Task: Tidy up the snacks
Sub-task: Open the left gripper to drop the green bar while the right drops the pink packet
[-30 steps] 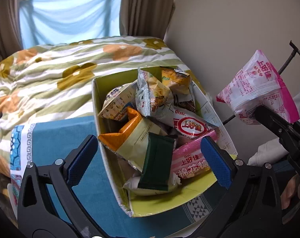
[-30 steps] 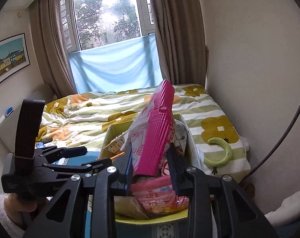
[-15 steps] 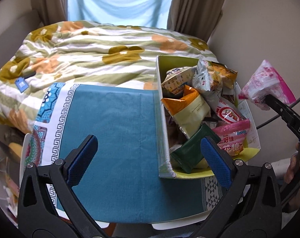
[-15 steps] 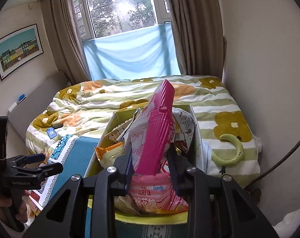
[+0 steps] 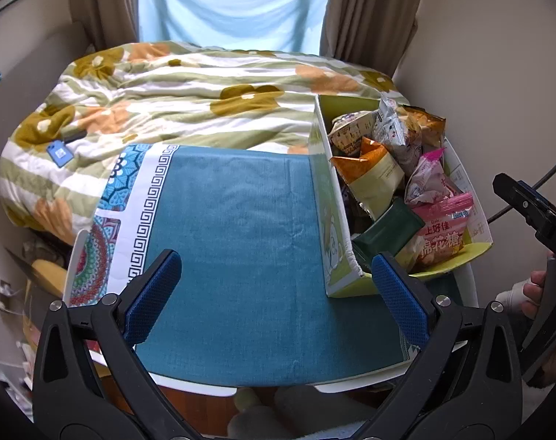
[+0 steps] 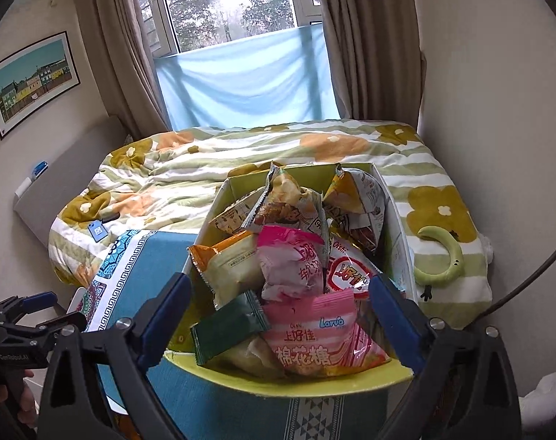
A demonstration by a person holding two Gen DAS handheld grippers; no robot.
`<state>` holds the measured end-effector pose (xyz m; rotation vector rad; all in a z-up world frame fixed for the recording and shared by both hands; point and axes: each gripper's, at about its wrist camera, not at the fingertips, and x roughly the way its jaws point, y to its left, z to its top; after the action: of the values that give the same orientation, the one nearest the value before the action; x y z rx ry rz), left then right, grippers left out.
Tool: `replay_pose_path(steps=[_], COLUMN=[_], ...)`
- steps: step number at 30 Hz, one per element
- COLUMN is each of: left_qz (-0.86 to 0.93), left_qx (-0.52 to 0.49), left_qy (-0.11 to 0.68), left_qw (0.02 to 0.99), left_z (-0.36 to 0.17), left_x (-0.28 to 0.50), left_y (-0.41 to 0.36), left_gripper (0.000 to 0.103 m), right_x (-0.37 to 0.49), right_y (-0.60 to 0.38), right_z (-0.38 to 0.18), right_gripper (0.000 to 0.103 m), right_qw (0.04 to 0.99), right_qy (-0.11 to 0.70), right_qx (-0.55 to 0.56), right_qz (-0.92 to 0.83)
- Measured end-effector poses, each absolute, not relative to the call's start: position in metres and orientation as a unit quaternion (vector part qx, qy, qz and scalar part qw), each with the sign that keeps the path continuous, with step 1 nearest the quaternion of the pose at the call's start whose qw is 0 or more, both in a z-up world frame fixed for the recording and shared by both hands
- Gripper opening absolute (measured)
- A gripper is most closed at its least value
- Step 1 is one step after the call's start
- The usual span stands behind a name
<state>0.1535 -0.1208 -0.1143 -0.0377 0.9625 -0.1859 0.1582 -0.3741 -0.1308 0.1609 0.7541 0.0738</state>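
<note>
Snacks [image 6: 300, 293] piled in the yellow box [image 6: 289, 385] at the tabletop's right end

Right gripper [image 6: 278, 315] jaws opening, nothing pinched (pink packet [image 6: 292, 264] seemingly resting on the heap); left gripper [image 5: 274, 297] jaws wide over blue cloth [image 5: 241, 220].

Teal cloth-covered counter [image 5: 237, 242] bare left of yellow-green cardboard box [image 5: 333, 227], open passage there, box heaped above its rim with snack packets [image 6: 296, 275], wall close on its right.
</note>
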Motion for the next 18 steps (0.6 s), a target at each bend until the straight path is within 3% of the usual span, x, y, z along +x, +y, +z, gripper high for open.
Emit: replay_pose_path(steps=[15, 18], left_qz=[-0.064, -0.058], left_qx=[0.018, 0.022], left_qy=[0.317, 0.297], left_qw=[0.946, 0.953], left_z=[-0.019, -0.011], left_x=[0.058, 0.039], left_y=[-0.060, -0.050], left_gripper=[0.103, 0.103], right_x=[0.069, 0.051], right_y=[-0.308, -0.290], right_z=[-0.060, -0.050], right_gripper=[0.096, 0.103], right_qw=[0.951, 0.954], right_qy=[0.306, 0.296], right_qx=[0.052, 0.037], right_qz=[-0.012, -0.019])
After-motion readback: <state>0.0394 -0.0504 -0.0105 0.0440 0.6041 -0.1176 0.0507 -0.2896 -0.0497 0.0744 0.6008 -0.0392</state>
